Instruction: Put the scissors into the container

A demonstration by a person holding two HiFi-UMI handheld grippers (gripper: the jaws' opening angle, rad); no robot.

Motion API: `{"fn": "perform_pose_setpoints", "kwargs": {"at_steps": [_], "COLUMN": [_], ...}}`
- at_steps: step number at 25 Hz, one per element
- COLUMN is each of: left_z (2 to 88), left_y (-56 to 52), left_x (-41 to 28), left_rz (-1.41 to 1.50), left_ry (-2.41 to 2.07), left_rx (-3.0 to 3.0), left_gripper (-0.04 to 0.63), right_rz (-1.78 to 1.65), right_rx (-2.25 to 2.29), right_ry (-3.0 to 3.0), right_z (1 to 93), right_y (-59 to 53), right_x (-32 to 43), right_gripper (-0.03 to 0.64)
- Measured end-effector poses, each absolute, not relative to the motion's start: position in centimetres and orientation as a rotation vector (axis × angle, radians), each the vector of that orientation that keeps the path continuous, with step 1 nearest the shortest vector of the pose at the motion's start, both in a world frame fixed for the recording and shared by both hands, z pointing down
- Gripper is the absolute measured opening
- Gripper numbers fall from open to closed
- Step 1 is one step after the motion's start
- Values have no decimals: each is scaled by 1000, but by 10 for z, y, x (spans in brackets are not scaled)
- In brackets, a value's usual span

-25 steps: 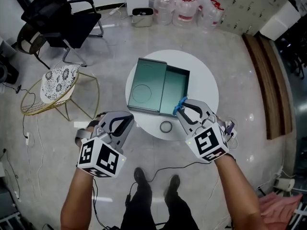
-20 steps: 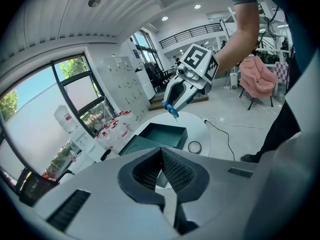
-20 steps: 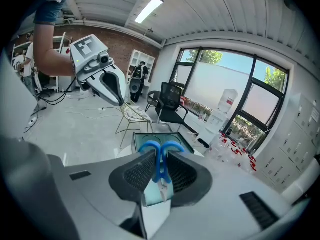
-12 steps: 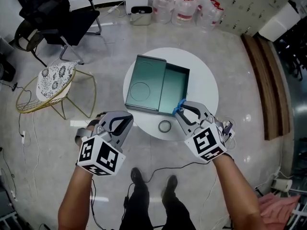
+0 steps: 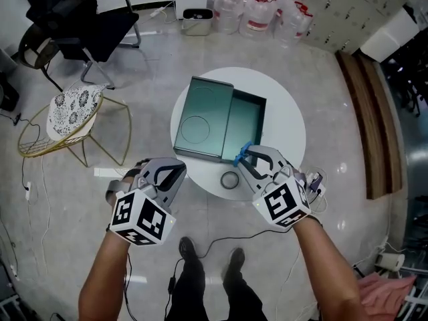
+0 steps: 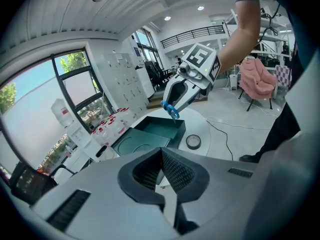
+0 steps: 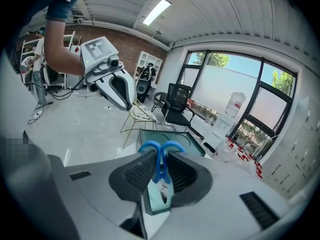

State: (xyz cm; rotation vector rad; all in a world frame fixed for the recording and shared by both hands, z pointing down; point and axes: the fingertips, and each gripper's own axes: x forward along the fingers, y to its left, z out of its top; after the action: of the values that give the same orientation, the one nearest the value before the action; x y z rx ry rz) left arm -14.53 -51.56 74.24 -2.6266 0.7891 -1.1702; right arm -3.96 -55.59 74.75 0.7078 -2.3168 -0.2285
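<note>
A green container [image 5: 246, 120] stands open on the round white table [image 5: 287, 122], its lid [image 5: 200, 119] lying beside it on the left. My right gripper [image 5: 246, 155] hovers at the box's near edge, shut on the blue-handled scissors [image 5: 241, 150]. In the right gripper view the blue handles [image 7: 159, 153] stick up between the pads, with the container [image 7: 192, 145] below and ahead. My left gripper [image 5: 174, 170] hangs off the table's left front edge, its pads together and nothing between them. The left gripper view shows the scissors [image 6: 170, 109] above the container [image 6: 150, 134].
A roll of tape [image 5: 231, 179] lies on the table's front edge, between the grippers. A wire chair with a patterned cushion [image 5: 73, 109] stands to the left and a black office chair [image 5: 87, 19] behind it. Water bottles [image 5: 257, 9] stand at the back, and a cable crosses the floor.
Both grippers have sunk a little and drawn slightly towards me. The scissors stay gripped, and their handles now sit lower at the box's near edge.
</note>
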Motion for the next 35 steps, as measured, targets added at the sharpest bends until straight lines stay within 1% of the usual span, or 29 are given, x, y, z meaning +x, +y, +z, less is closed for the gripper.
{"fn": "perform_pose_setpoints", "kwargs": {"at_steps": [12, 20, 30, 35], "left_z": [766, 784, 798, 791], "left_y": [-525, -529, -523, -518], "left_x": [-146, -145, -159, -167], "left_rz": [-1180, -1188, -1209, -1207], "left_ry": [802, 811, 811, 815], "left_rx": [-2635, -2641, -2645, -2640], "left_gripper": [17, 18, 17, 18], "right_rz": [-308, -278, -194, -155], "right_rx": [627, 628, 641, 624], "right_ry": [-2247, -2210, -2198, -2180], "right_z": [788, 818, 836, 837], "right_y": [-569, -577, -584, -578], "right_x": [-46, -36, -52, -57], "right_gripper": [95, 95, 95, 97]}}
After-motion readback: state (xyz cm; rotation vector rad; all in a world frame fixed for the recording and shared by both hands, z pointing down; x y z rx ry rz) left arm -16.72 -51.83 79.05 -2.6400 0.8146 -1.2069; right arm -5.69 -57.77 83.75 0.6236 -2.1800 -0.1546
